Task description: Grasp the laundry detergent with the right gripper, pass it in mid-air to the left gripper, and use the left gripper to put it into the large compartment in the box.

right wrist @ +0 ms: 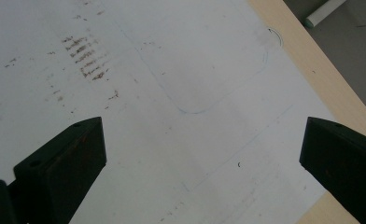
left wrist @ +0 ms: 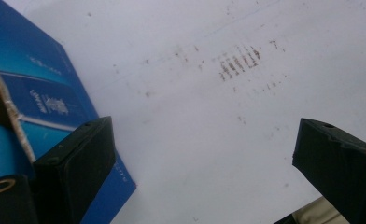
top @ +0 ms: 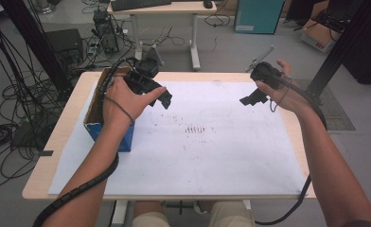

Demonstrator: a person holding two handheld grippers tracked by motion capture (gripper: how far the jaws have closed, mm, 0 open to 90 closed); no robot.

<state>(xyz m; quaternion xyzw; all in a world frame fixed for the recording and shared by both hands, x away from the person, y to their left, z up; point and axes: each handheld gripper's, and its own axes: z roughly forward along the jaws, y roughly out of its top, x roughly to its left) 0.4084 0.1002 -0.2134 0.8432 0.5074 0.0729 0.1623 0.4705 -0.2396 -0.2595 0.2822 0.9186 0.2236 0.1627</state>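
Grippers hang over a white sheet point(top: 212, 156) that covers the wooden table point(top: 56, 142). Left gripper point(top: 161, 97) sits just beside a blue box point(top: 109, 132), above the box's inner edge; its jaws stand wide apart with nothing between them. In the left gripper view point(left wrist: 202, 154) the box point(left wrist: 45, 93) lies under and beside the left-hand jaw, with a blue roll point(left wrist: 3, 154) inside its open top, and a patch of brown smudges point(left wrist: 239, 60) lies ahead of the jaws on the sheet. Right gripper point(top: 252, 98) hovers well apart from the box, over the far right part of the sheet, jaws spread and empty. In the right gripper view point(right wrist: 202, 149) a faint drawn outline point(right wrist: 209, 88) lies ahead of the jaws.
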